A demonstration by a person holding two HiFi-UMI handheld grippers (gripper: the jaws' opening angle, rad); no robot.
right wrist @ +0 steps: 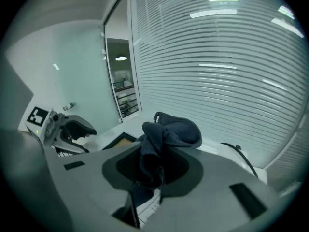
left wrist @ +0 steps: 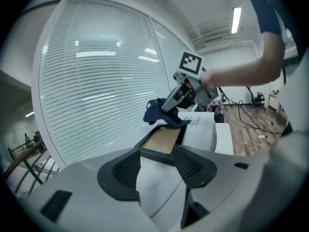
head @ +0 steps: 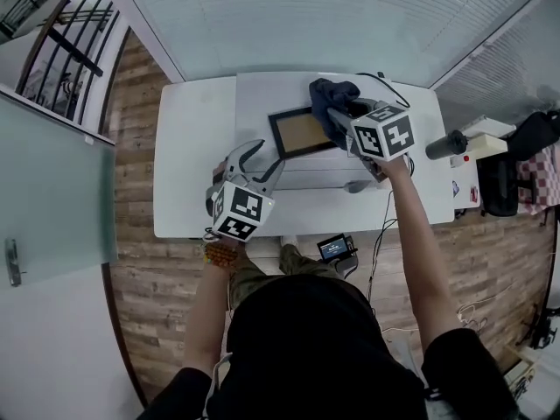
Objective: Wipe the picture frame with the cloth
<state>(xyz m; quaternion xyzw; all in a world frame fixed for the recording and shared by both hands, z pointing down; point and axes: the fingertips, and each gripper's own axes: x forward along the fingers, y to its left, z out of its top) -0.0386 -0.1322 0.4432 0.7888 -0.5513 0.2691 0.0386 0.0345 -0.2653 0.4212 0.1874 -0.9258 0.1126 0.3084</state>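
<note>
A dark-framed picture frame [head: 297, 132] with a tan panel lies on the white table [head: 188, 156], its right side against a white box. My right gripper [head: 343, 119] is shut on a bunched dark blue cloth [head: 331, 99] and holds it over the frame's right end. The right gripper view shows the cloth [right wrist: 169, 132] pinched between the jaws of that gripper [right wrist: 152, 170], with the frame [right wrist: 118, 140] below to the left. My left gripper [head: 267, 158] is open at the frame's near left corner. In the left gripper view the frame [left wrist: 161, 141] lies just beyond the left gripper [left wrist: 159, 166], pads apart, not pressing it.
The flat white box [left wrist: 203, 129] lies along the frame's right side. A black cable [head: 385, 81] runs along the table's far right. A black cylinder [head: 446, 144] sits off the right edge. A glass wall with blinds [head: 315, 16] stands behind the table.
</note>
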